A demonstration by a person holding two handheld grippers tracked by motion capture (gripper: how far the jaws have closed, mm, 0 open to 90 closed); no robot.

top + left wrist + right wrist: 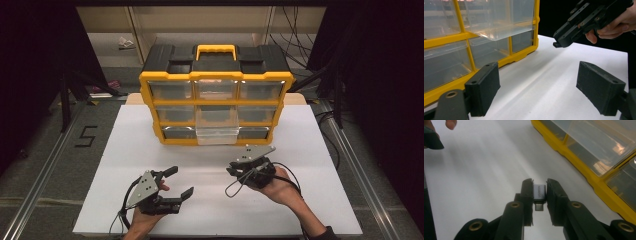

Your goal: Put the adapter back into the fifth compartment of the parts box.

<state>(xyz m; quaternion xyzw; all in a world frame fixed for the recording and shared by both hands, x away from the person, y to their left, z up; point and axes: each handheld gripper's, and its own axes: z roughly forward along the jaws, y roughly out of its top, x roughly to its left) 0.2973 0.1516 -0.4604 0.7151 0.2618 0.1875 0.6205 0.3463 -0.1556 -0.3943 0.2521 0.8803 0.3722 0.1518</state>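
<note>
Right gripper (539, 195) clamps small adapter (539, 193) (plug toward camera, lengthwise); left gripper (537, 88) spread

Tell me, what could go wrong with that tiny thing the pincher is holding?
The right gripper pinches a small silver adapter by its sides alone; it might slip out and drop onto the white table. The pulled-out clear drawer in the yellow organizer is narrow, so the adapter could miss it or hit its front edge.
</note>
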